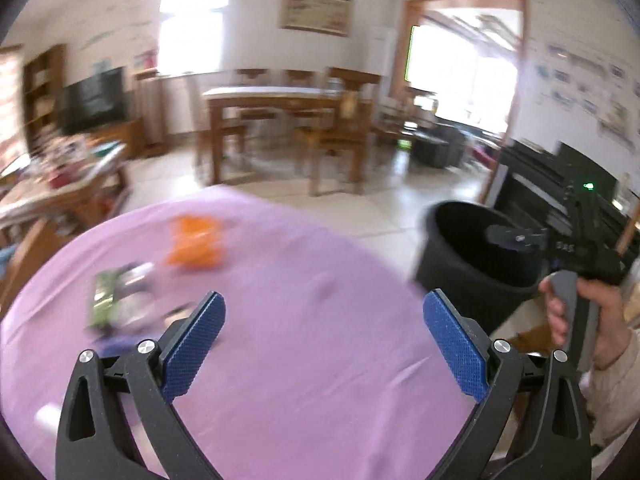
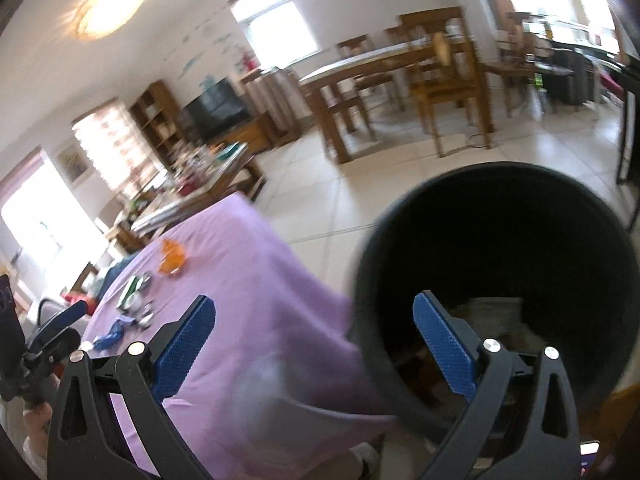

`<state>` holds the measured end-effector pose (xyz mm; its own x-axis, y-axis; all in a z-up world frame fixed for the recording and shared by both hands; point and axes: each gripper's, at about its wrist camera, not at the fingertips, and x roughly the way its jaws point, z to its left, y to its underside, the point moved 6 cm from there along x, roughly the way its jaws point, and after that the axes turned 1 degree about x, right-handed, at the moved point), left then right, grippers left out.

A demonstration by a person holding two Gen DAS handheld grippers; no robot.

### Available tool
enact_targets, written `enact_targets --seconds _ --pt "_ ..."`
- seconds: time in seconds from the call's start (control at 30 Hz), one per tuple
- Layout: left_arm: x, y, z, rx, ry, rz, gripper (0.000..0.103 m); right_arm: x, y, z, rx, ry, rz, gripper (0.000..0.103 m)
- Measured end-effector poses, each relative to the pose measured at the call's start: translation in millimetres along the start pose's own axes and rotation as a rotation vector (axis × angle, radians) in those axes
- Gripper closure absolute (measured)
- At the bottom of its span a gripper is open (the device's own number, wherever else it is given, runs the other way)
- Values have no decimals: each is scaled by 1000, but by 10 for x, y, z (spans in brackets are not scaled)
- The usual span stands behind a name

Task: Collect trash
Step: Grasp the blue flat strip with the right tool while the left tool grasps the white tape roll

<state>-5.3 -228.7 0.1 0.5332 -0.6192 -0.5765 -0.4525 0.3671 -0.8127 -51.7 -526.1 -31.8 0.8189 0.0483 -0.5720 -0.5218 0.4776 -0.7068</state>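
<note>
A table under a purple cloth holds an orange wrapper, a green and silver packet and a small blue scrap. My left gripper is open and empty above the cloth, to the right of the packet. A black trash bin stands off the table's right edge, with crumpled paper inside. My right gripper is open and empty, its right finger over the bin's mouth. It also shows in the left wrist view at the bin.
A cluttered low table stands left of the purple table. A wooden dining table with chairs is across the tiled floor. A black piano stands behind the bin.
</note>
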Motion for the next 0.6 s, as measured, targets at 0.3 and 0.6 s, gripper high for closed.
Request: enact_targets --seconds 0.3,0.6 --pt "-725 705 1295 -100 -343 124 6 723 334 1366 -182 -153 155 5" --pt "-540 989 1669 -164 -309 229 20 1311 734 2539 -423 -245 295 18"
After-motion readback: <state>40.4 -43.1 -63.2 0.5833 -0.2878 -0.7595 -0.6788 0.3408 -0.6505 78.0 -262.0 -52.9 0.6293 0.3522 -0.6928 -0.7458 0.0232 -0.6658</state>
